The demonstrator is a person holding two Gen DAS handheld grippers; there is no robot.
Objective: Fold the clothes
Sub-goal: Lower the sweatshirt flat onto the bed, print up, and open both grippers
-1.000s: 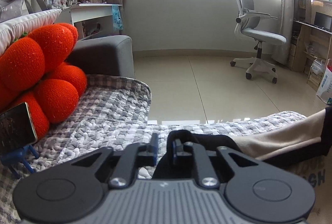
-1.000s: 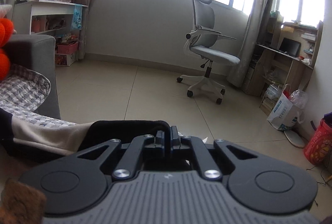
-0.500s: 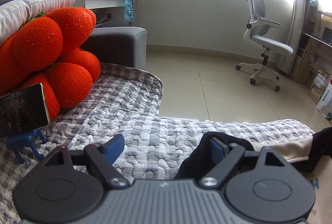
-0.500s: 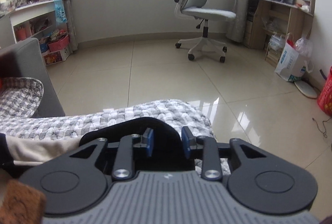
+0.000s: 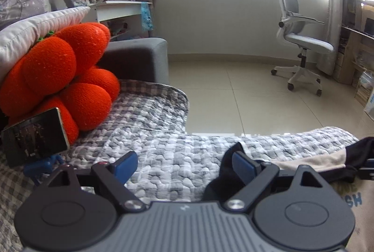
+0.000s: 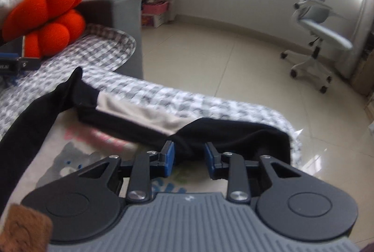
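A black and cream garment (image 6: pixel 131 111) lies folded on the grey checked quilt (image 6: pixel 112 74), with a printed cream panel nearest me. My right gripper (image 6: pixel 189 158) stands open just behind its black top edge, the cloth lying loose between the blue pads. In the left wrist view the same garment (image 5: pixel 308 162) shows at the lower right. My left gripper (image 5: pixel 184 164) is wide open over the quilt (image 5: pixel 163 140); its right pad (image 5: pixel 243 164) sits beside the black corner, and nothing is held.
An orange plush cushion (image 5: pixel 58 79) and a phone on a blue stand (image 5: pixel 35 135) sit at the left against the sofa back. The grey sofa arm (image 5: pixel 138 58) is behind. Beyond the quilt's edge are tiled floor (image 5: pixel 245 93) and an office chair (image 5: pixel 301 46).
Both grippers have opened and let go of the garment's black edge. The garment now lies flat on the quilt. The right gripper has swung left and looks down on it.
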